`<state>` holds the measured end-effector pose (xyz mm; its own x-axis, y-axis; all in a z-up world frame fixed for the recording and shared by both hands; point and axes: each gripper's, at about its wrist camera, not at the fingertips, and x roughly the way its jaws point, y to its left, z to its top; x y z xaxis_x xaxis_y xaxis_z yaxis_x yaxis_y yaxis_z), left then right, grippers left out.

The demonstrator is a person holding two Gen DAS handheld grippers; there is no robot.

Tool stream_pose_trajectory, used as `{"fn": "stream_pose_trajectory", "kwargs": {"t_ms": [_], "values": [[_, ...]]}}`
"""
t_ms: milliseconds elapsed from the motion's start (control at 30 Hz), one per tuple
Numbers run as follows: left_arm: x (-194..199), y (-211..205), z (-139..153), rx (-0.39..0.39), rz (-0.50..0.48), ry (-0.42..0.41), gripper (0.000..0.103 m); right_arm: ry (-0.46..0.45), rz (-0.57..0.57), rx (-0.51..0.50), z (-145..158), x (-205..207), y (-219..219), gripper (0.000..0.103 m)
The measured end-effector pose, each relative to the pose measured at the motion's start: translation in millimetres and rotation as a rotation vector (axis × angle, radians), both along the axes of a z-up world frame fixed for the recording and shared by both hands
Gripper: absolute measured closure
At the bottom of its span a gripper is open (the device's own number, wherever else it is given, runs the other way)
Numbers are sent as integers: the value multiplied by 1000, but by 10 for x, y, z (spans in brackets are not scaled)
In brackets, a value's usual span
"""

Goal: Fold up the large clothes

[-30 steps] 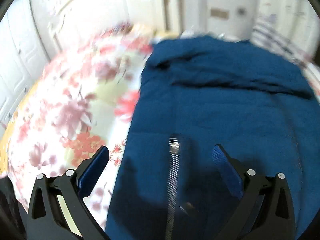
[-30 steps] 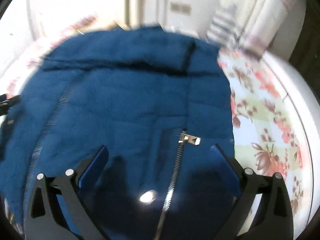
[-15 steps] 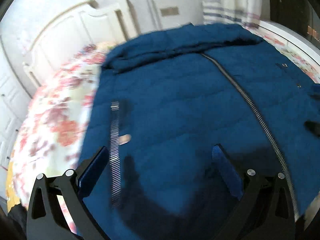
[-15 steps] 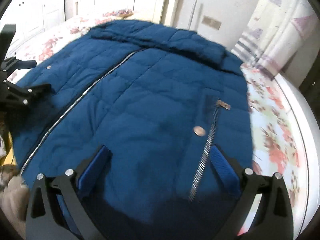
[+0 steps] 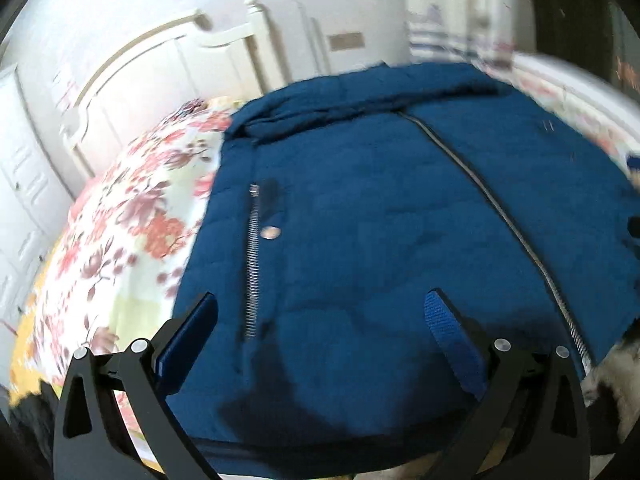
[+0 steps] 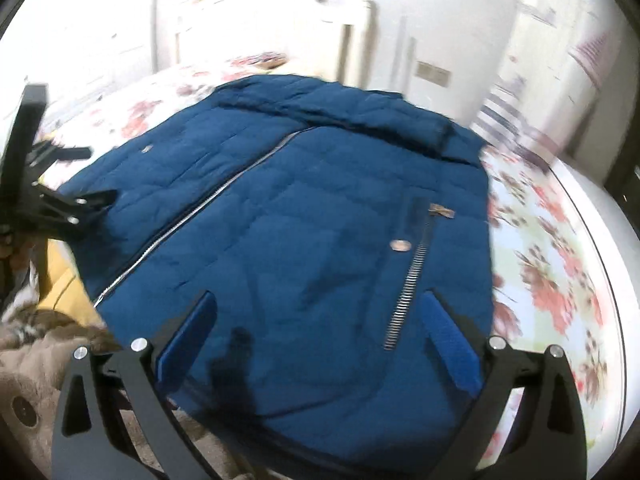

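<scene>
A large dark blue quilted jacket (image 5: 380, 220) lies spread flat, front up, on a floral bedspread (image 5: 120, 232). Its silver main zipper (image 5: 500, 216) runs down the middle and a short pocket zipper (image 5: 252, 264) sits on each side. My left gripper (image 5: 320, 308) hovers open above the jacket's near hem, nothing between its blue pads. My right gripper (image 6: 316, 312) is likewise open over the jacket (image 6: 304, 232) near the hem, beside the other pocket zipper (image 6: 408, 284). The left gripper also shows at the left edge of the right wrist view (image 6: 48, 200).
A white headboard (image 5: 168, 64) and wall stand behind the bed. Curtains (image 6: 560, 60) hang at the right. A brown furry fabric (image 6: 36, 348) lies by the near left corner, and the bed's white edge (image 6: 600, 240) curves along the right.
Both grippers have pulled back and up from the jacket, so more of it and the bed shows. Both stay open throughout.
</scene>
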<state>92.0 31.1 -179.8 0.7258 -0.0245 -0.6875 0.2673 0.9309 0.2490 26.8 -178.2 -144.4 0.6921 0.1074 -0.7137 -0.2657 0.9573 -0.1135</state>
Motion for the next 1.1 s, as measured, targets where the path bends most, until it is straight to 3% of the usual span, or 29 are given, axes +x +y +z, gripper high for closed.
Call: {"fn": "stream_pose_trajectory", "kwargs": {"t_ms": [67,100,200,433,500,567,667,733,867,1000,1067,1100], "values": [[48,-27,-134,20,11,24,4,72,-4,-43,-225,84,81,3],[54,13,-148,-14,18,26,4,76,-21,-14,-291,95,45,3],[75,96,-153,-70,15,52,4,83,-27,23,-277,85,-20,3],[33,114,-191,-87,15,46,4,65,-98,12,-148,-10,-245,3],[46,119,-196,-96,15,49,4,111,-108,64,-285,43,-358,3],[43,115,-198,-96,15,48,4,101,-128,99,-324,29,-394,3],[50,115,-198,-100,17,52,4,109,-120,68,-262,19,-347,3],[37,142,-163,-119,17,68,4,99,-113,108,-169,-22,-409,3],[-13,454,23,-275,17,55,4,47,-163,256,52,-187,-787,3],[121,1086,51,-460,153,95,4,78,-283,390,-4,-339,-1292,4],[159,1314,-14,-508,191,122,4,113,-271,439,-98,-408,-1366,21],[169,1383,-64,-527,187,145,5,128,-258,444,-142,-443,-1357,23]]}}
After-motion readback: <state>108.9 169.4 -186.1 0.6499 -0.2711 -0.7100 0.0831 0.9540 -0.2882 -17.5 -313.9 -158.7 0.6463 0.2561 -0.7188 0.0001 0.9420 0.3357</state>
